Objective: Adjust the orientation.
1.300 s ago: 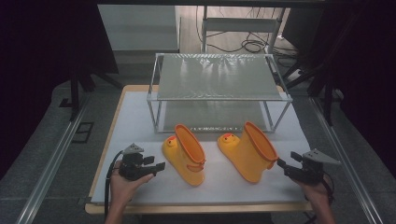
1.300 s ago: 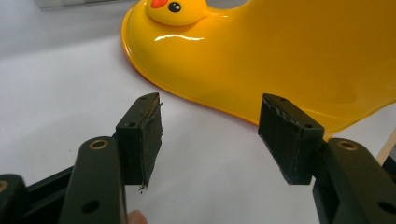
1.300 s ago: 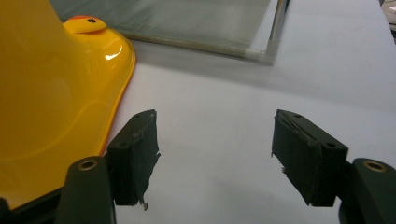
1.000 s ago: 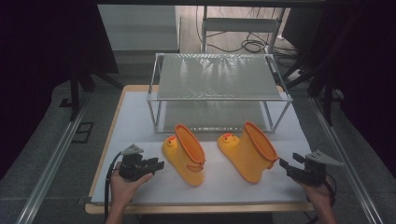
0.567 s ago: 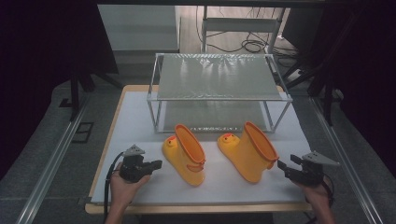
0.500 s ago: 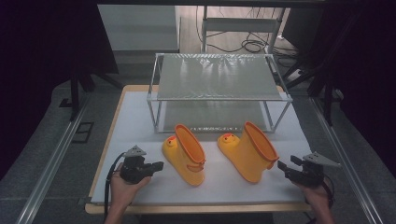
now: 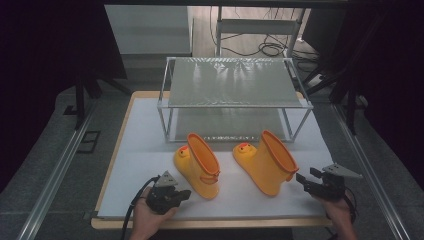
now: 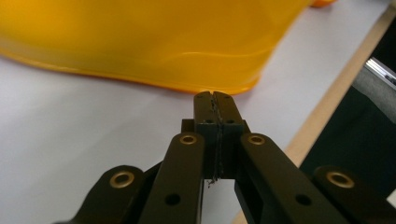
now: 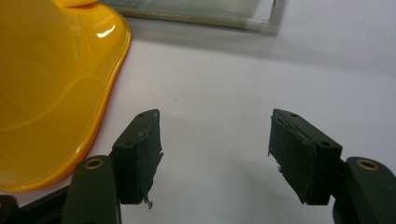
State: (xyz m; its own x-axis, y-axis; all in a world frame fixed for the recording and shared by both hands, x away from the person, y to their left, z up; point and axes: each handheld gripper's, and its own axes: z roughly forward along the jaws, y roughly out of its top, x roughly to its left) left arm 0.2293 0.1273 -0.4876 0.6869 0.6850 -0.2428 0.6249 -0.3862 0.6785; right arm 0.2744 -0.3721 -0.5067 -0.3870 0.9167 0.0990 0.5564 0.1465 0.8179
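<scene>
Two yellow rubber boots with orange rims and duck faces stand on the white table top (image 7: 145,150). In the high view the left boot (image 7: 197,167) is just right of my left gripper (image 7: 185,193), whose tips point at its heel. In the left gripper view the left gripper (image 8: 214,99) is shut with nothing between its pads, a short way from the left boot's sole edge (image 8: 140,46). The right boot (image 7: 267,162) stands left of my right gripper (image 7: 302,179). The right gripper (image 9: 215,140) is open and empty over bare table, with the right boot (image 9: 46,88) to the left of its jaws.
A metal two-level rack (image 7: 235,82) stands behind the boots; its lower frame (image 9: 196,14) crosses the top of the right gripper view. The table's wooden front edge (image 7: 215,223) runs just below both hands. Dark floor and rails lie on either side.
My left gripper has slid right and a little toward the front edge, ending close to the left boot's heel. The right gripper and both boots have stayed where they were.
</scene>
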